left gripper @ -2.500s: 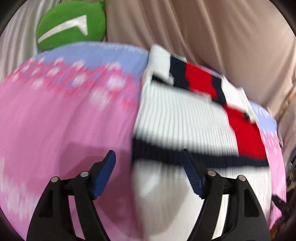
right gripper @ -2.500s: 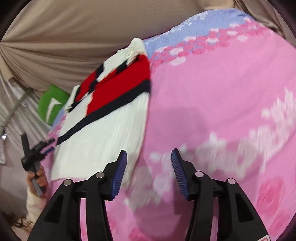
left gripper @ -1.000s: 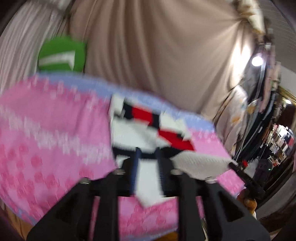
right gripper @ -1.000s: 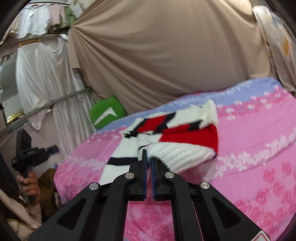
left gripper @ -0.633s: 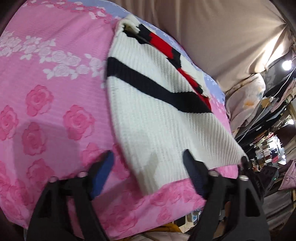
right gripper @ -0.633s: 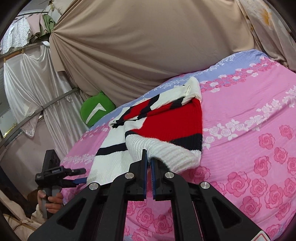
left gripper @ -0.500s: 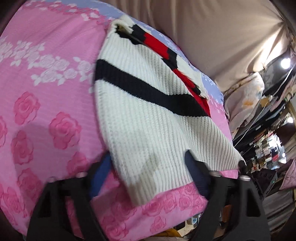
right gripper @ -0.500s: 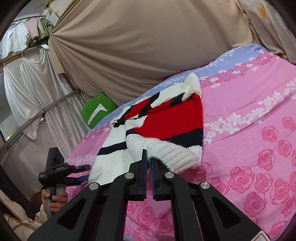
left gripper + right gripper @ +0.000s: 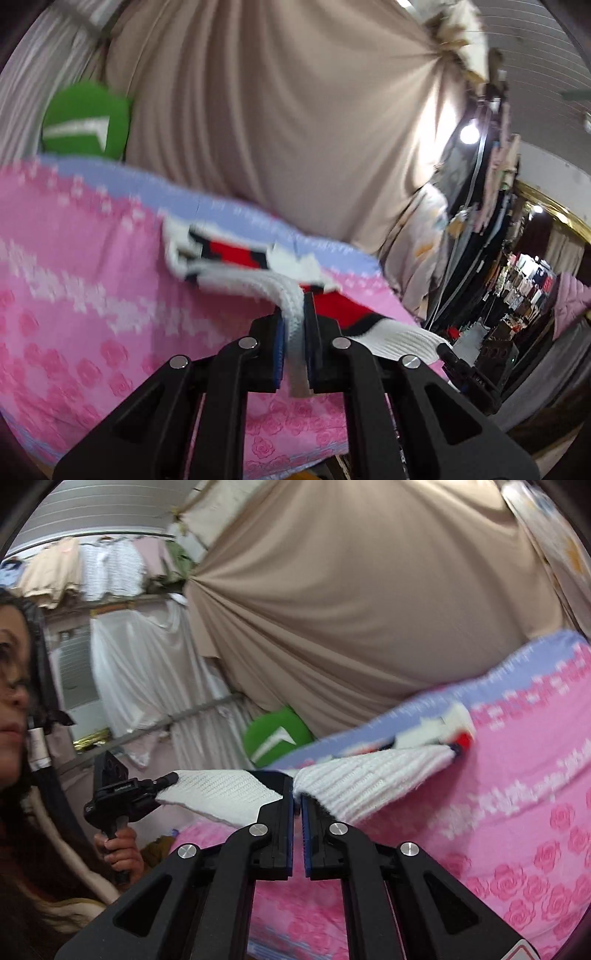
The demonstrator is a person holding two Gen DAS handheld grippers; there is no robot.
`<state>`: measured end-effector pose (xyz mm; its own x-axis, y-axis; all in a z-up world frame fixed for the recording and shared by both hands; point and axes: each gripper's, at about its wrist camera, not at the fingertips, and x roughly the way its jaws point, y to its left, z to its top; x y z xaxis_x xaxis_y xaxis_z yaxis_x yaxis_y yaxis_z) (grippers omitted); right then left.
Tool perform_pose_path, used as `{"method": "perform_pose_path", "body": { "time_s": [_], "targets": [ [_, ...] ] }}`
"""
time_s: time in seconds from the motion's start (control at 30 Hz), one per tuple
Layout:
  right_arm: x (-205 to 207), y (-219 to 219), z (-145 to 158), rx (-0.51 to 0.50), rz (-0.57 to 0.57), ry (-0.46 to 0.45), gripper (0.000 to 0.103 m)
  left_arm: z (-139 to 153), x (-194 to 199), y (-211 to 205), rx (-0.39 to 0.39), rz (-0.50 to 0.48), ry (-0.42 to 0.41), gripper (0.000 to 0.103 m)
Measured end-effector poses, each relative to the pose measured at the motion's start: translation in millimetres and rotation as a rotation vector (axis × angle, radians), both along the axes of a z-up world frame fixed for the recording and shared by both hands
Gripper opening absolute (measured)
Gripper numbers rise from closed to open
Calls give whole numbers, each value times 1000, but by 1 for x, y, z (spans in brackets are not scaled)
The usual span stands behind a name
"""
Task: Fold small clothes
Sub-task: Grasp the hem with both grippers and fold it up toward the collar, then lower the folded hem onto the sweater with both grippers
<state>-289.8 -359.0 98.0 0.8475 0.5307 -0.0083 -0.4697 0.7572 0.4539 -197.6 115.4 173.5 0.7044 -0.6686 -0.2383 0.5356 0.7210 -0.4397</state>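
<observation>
I'm holding a gripper in each hand, both clamped on the same sweater [image 9: 240,284], a white knit with red blocks and dark navy stripes. My left gripper [image 9: 294,345] is pinching a white ribbed edge of it tight between the blue pads, with a tongue of knit sticking out below them. My right gripper [image 9: 297,823] is clamped on another white ribbed edge, jaws nearly together, the cloth bunching just above the tips.

The hem end of the sweater is hanging lifted between the two grippers, stretched like a band in the right wrist view. The far end, with the red and navy part, is still lying on the bed [image 9: 74,295]. From the left wrist view the raised white edge is folding back over the red section. That view is blurred, so I can't tell exactly how much of the knit is off the cover.

The bed is covered with a pink rose-patterned spread [image 9: 517,849] with a lilac band along the far side. A green cushion [image 9: 85,123] with a white mark is sitting beyond the far edge, against a beige draped cloth [image 9: 351,627].

In the right wrist view my left hand [image 9: 120,853] is gripping the black handle of the left gripper, off the bed's near corner.
</observation>
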Motion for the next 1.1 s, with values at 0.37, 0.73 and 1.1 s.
{"method": "perform_pose_path", "body": {
  "time_s": [0.37,0.73,1.1],
  "targets": [
    [24,-8,63,-34,-41,-95,4,36,38,-4,31,30,-19,9],
    [331,-48,-26,-73,-212,482,9,-84,322,-79,307,186,448,15],
    [213,-71,-56,4,-318,432,44,-81,240,-9,201,198,361,67]
  ]
}}
